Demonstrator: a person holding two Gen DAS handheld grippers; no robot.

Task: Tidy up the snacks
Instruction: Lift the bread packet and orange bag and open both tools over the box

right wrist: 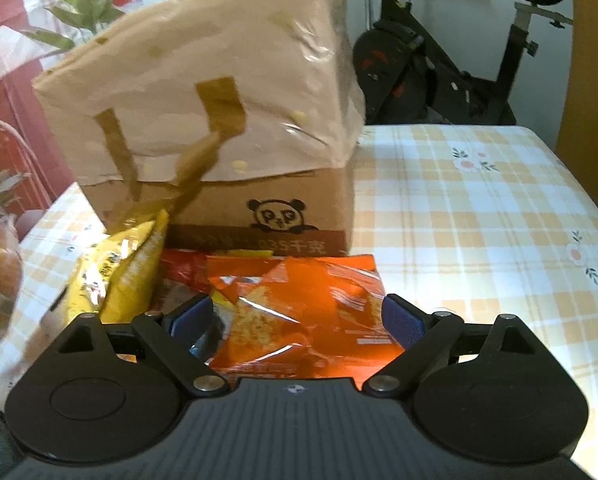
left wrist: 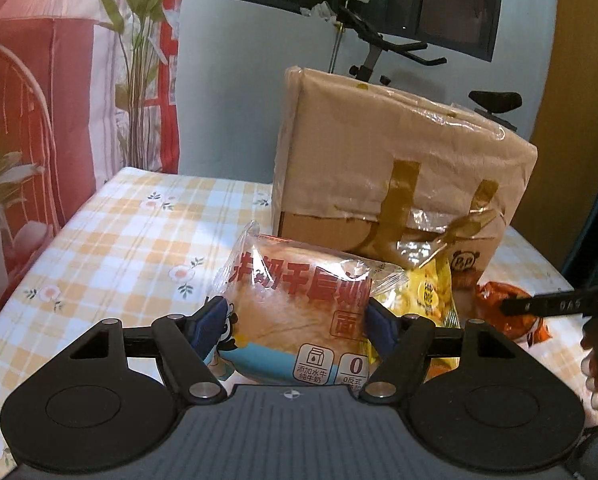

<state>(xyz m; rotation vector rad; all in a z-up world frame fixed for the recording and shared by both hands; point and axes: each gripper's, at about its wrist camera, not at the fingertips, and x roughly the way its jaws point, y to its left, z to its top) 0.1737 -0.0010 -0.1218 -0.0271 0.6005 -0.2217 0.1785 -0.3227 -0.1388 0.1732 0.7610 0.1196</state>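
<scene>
A clear bread packet [left wrist: 291, 280] with red lettering is lifted off the checked tablecloth [left wrist: 119, 248], and my left gripper [left wrist: 295, 310] is shut on it, blue pads pressing both sides. Behind it a yellow snack bag [left wrist: 431, 288] leans on the taped cardboard box [left wrist: 399, 152]. An orange snack bag [left wrist: 511, 312] lies to the right. In the right wrist view my right gripper [right wrist: 297, 316] stands open over that orange snack bag [right wrist: 299, 300], its pads clear of the bag's sides. The yellow snack bag [right wrist: 119, 272] stands to its left, in front of the cardboard box [right wrist: 203, 100].
The box stands at the table's far side and blocks the way behind the snacks. Bare tablecloth [right wrist: 479, 220] stretches right of the box. An exercise bike [right wrist: 439, 60] stands beyond the table, and a plant [left wrist: 139, 40] and a red wire chair [left wrist: 15, 120] stand at the left.
</scene>
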